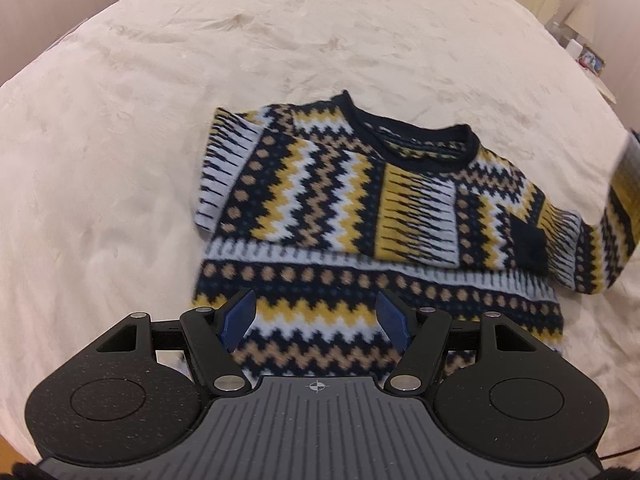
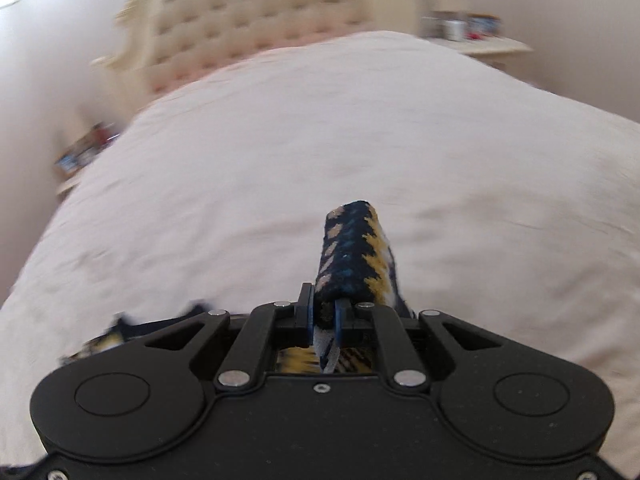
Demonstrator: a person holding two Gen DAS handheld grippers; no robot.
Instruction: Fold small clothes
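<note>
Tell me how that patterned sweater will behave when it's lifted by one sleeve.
Likely floppy: the sleeve raised at the right droops in a curve from the sweater, while the body stays flat on the bedspread. Probably thick but squashy: the right gripper pinches a bunched fold nearly shut. The knit looks grippy, so slipping seems unlikely.

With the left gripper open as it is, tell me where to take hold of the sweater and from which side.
Take the sweater at its bottom hem, from the near side. The left gripper hovers open over that flat, free edge, so one finger could slide beneath it. The right gripper is shut on a sleeve, and the other sleeve lies folded across the chest.
</note>
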